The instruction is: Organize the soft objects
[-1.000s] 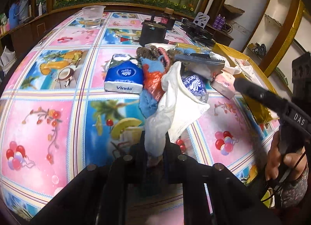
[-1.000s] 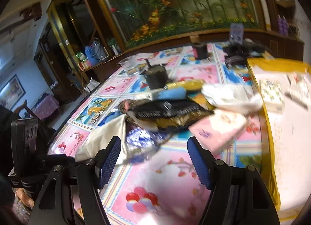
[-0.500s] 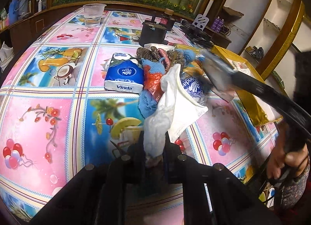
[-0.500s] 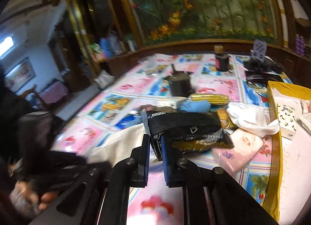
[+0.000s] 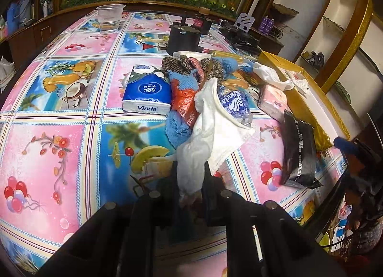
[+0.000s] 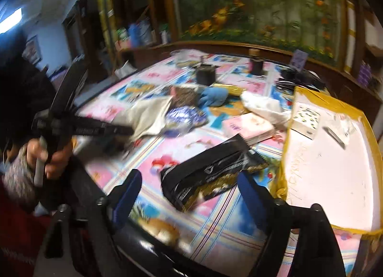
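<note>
- Left gripper [image 5: 190, 181]: jaws closed on the near end of a white cloth [image 5: 215, 133]; the cloth rises from between the jaws and spreads ahead of them, draped against the pile.
- Pile [image 5: 191, 80], ahead of the left jaws on the table [image 5: 71, 147]: a blue Vinda pack [image 5: 147, 95] ahead and to the left, a blue rag [image 5: 177, 130] and an orange bag [image 5: 185, 104] just beyond the cloth, knitted gloves [image 5: 191, 63] farther on, a crumpled blue wrapper [image 5: 235, 105] touching the cloth's right edge.
- Right gripper [image 6: 189, 193]: jaws opening, its blue pads [image 6: 126, 193] wide apart; a black pouch [image 6: 210, 176] lies on the table between and just ahead of them, touched by neither pad.
- In the left view the same black pouch [image 5: 299, 154] lies well to the right of the left jaws.
- Pink pack [image 6: 249, 126]: beyond the pouch, ahead of the right jaws.
- Yellow-rimmed tray [image 6: 284, 157]: just right of the right jaws; a spotted box [image 6: 306, 121] sits at its far end.
- Cup [image 5: 110, 18]: far ahead and left of the left jaws.
- A hand [image 6: 50, 154] holds the left gripper's handle, left of the right jaws.
</note>
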{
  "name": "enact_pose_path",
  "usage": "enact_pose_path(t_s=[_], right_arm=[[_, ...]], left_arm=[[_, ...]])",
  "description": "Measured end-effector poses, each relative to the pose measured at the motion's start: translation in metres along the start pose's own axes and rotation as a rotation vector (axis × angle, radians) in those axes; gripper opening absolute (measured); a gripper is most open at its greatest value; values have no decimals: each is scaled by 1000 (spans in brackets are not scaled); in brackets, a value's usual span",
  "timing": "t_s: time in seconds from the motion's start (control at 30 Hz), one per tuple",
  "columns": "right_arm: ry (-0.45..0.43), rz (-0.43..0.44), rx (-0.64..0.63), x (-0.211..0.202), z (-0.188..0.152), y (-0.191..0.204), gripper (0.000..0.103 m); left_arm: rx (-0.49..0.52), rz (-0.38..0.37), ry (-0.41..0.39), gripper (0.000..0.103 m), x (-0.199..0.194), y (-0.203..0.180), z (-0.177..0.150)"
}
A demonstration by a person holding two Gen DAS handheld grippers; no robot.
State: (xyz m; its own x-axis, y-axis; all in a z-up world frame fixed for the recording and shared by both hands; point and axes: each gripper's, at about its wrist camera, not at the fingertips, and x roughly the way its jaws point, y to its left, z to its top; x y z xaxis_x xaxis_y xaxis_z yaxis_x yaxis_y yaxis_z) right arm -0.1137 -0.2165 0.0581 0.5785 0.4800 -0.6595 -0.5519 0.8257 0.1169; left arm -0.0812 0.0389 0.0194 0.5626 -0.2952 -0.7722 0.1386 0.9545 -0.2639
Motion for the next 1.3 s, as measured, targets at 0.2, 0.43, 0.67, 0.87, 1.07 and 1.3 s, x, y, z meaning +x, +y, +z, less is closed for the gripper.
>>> enact_pose_path(t_s=[0.2,0.43,0.67,0.87,1.07,1.3], right_arm=[[127,17,261,33,8,-18,87],[224,-54,306,60,16,-16,87],[246,-134,205,83,15,-1,80],[214,-79,166,75,12,4,50],[84,-45,163,58,24,4,49],[-16,-90,197,76,56,-6,49]], left_arm=[[8,34,-6,49,-1,0,5],[-12,18,-17,78,-2,3,12],[27,74,26,43,16,-13,17],[68,102,-4,13,14,-19,13],[65,51,-128,13,-9,-24,18],[-23,36,-195,13,6,-27,49]])
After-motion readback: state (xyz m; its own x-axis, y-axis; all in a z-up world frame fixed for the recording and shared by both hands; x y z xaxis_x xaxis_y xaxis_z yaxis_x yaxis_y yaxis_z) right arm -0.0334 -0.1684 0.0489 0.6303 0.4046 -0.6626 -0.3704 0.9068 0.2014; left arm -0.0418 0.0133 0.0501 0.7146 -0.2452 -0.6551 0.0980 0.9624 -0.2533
